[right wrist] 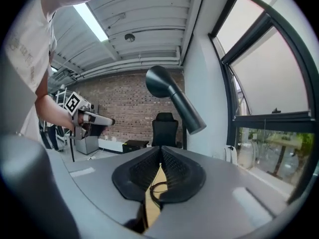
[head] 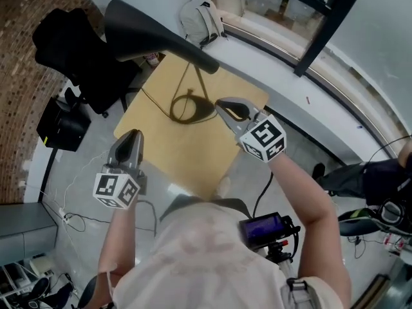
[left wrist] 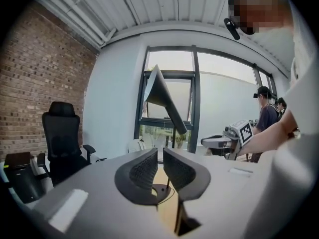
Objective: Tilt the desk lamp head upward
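A white bag point(head: 203, 19) sits on the sill under the window point(head: 277, 5); what is inside it I cannot see.

The desk lamp point(head: 193, 76) stands on the small wooden bench point(head: 193, 156). Its round base point(head: 188, 108) sits towards the far side of the top, and a thin cable point(head: 154, 102) runs from it to the left. The dark lamp head point(head: 138, 24) hangs high above the bench's far left corner on a slanted arm, and neither tool touches it.

A black office chair point(head: 71, 50) stands off to the left by the brick wall, with a black case point(head: 61, 124) on the floor near it. A camera on a stand point(head: 267, 229) is close by the person's right side. Another person point(head: 367, 179) is at the right edge.

The left tool point(head: 132, 137) hangs beyond the bench's left edge, over the floor. Its jaws are nearly together with a narrow slit between the pads, and it holds nothing. The right tool point(head: 221, 105) is over the bench with its tips just beside the lamp's base. Its jaws are clenched together and empty.
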A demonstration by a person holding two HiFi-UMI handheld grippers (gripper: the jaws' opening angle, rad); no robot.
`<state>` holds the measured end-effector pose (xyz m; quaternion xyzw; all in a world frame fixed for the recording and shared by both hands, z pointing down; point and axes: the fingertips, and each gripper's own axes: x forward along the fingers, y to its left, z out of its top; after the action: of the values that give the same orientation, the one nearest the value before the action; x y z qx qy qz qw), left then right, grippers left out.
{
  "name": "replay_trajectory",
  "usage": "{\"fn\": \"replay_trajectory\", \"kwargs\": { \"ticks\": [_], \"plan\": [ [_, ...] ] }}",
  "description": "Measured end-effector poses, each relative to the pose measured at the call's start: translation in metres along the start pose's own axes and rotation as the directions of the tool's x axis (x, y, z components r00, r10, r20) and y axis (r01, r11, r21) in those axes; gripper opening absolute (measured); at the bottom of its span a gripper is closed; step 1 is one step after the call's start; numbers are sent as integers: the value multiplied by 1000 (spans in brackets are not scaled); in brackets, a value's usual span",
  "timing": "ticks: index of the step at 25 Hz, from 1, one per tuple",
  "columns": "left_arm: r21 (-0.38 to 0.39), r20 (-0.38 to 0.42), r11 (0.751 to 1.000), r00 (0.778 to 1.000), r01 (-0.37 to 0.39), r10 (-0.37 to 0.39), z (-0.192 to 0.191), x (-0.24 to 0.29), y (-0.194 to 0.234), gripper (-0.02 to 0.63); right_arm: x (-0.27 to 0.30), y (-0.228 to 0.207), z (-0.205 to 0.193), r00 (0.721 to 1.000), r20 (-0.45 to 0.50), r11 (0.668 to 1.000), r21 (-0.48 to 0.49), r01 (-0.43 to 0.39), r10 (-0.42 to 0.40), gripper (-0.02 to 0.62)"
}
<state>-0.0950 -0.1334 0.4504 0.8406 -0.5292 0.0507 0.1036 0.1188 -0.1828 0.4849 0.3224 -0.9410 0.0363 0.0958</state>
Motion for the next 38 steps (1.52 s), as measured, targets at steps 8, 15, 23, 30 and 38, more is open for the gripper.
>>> {"fn": "replay_trajectory", "kwargs": {
  "ticks": [8,15,23,30,38],
  "plan": [
    [-50,27,999,1000,13,-12,-20,-44,24,20,-12,64,-7,997,-31,996,39,-75,77,14],
    [-46,5,997,998,66,-66,-53,-78,-19,18,-63,108,-29,993,-24,988,102,-115,118,14],
    [-63,10,994,996,89,-88,-79,-126,-52,18,-106,160,-54,995,6,979,177,-100,100,14],
    [-73,6,983,985,170,-170,-109,-154,-86,18,-137,204,-82,997,26,963,261,-71,67,14],
    [-112,-15,966,971,234,-237,-139,-165,-121,17,-145,232,-91,997,72,943,332,-37,13,14]
  ]
}}
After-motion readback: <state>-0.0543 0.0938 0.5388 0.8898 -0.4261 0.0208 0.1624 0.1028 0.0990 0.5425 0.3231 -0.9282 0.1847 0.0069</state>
